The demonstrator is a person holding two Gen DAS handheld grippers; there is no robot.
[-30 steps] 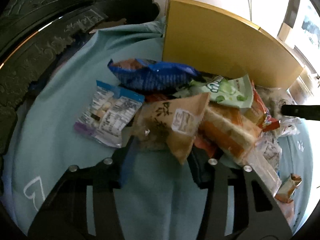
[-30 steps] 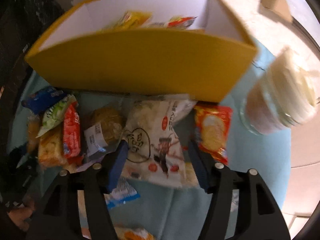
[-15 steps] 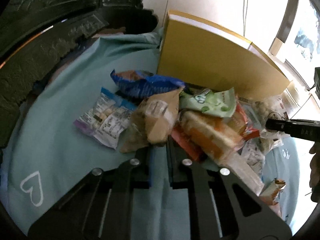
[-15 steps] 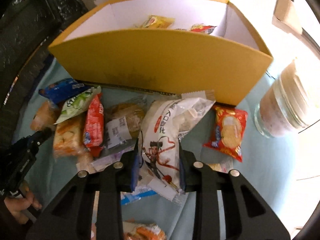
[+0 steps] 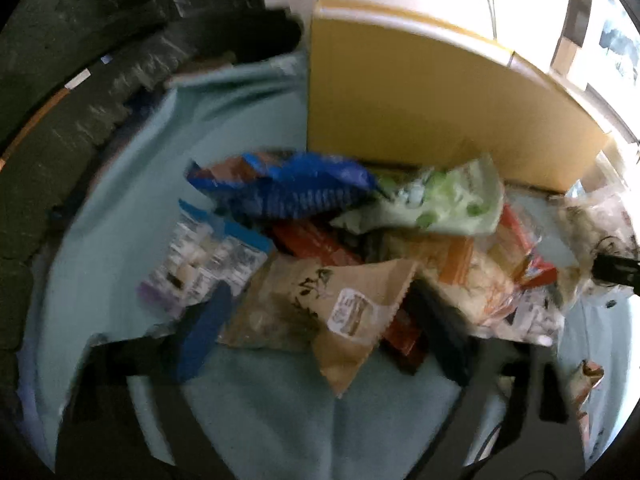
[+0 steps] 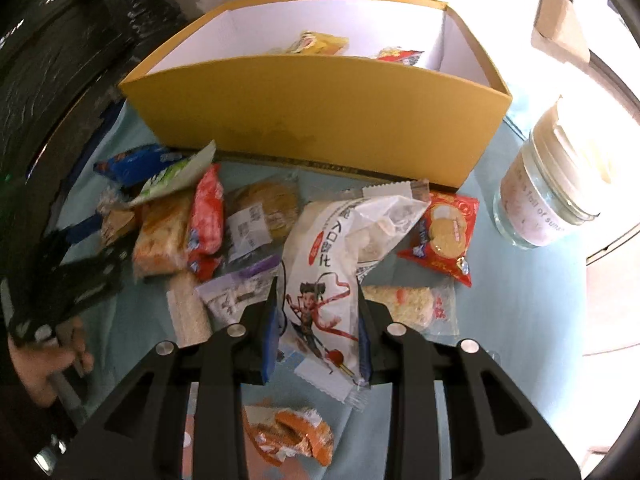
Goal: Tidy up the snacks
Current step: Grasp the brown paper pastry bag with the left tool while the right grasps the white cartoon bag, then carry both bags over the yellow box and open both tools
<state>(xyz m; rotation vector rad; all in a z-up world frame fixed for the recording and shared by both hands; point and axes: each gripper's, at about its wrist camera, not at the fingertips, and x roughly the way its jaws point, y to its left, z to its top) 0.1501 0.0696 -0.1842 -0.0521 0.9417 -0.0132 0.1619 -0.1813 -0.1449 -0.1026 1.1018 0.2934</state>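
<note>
I take the yellow box (image 6: pixel 316 120) as my landmark: it stands open-topped at the far side of the worktop (image 6: pixel 520 300), which is covered in a pale teal cloth, and at least two snack packets lie inside it against the white back wall. To the right of the box stands a glass jar (image 6: pixel 548 196) with a pale lid. In front of the box the snacks sprawl in a loose pile. My right gripper (image 6: pixel 318 320) pinches the white cartoon-printed packet (image 6: pixel 340 256), which rises tilted from the pads toward the box's front wall. Right of that packet, near the box's front right corner, lies a red biscuit packet (image 6: pixel 442 232). At the box's front left corner a blue packet (image 5: pixel 288 192) rests beside a green-and-white one (image 5: pixel 436 200).

My left gripper (image 5: pixel 320 328) is blurred (the view smears badly), and its jaws are opening with the brown paper packet (image 5: pixel 328 304) lying between them; I see the pads standing clear of it. That packet sits at the near edge of the pile, well in front of the box. A hand (image 6: pixel 40 364) grips the left gripper's handle.
</note>
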